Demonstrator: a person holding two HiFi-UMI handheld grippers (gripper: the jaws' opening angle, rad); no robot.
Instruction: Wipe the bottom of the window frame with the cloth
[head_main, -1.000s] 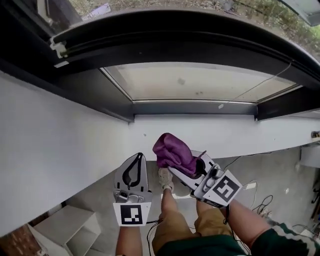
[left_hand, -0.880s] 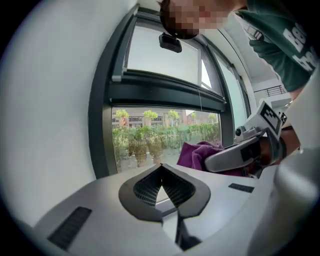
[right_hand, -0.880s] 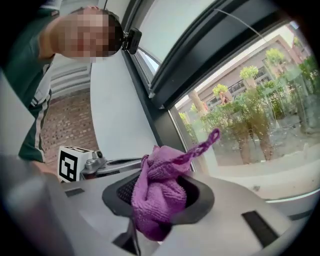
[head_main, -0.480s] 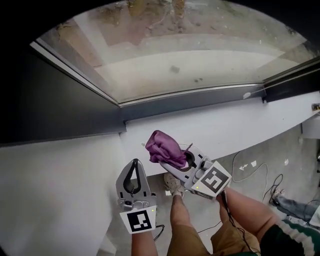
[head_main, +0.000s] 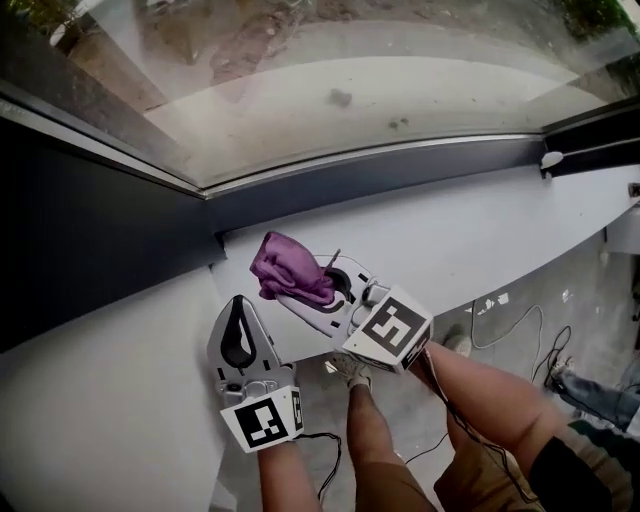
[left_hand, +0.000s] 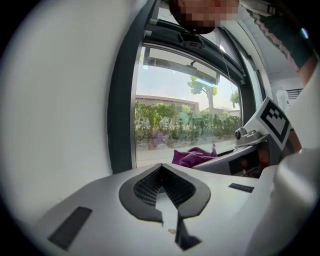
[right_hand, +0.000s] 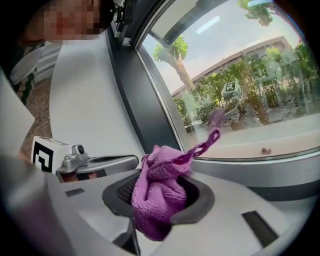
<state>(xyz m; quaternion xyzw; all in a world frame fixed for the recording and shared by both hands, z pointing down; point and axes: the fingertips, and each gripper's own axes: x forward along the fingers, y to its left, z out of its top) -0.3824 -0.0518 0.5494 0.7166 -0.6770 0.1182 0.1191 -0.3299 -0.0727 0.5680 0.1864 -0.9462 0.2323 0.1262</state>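
Right tool (head_main: 300, 290): clamped on the purple cloth (head_main: 285, 268). The cloth bulges out of the pocket between the jaws as a loose wad, and a thin loop stands up from it.
Left tool (head_main: 238, 310): jaws together with nothing between them. You hold it just beside the right one, lower down, close to the white wall (head_main: 100, 400).
Cloth position: in the air in front of the white sill (head_main: 480, 230), near the left end of the window frame (head_main: 380, 175) but apart from it.
Frame: the dark bottom rail runs under the glass (head_main: 350, 100) from the left corner across to the right.
Step in hand: by the look of it, the approach. No wiping contact yet.
How the cloth will handle: likely light, soft and limp. Expect it to flatten and fold under pressure and to drag on the rail, not slide.
Where to hold: your grip at the base of the wad looks sound. Enough cloth stands proud of the jaws to meet the rail first.
Next move calls for: bringing the wad down onto the left end of the rail, then drawing it rightward with steady, light pressure.
Risks: drag may tug the cloth out of the jaws. The loop could snag in the corner. Pressing too hard may put the hard jaw tips on the frame.
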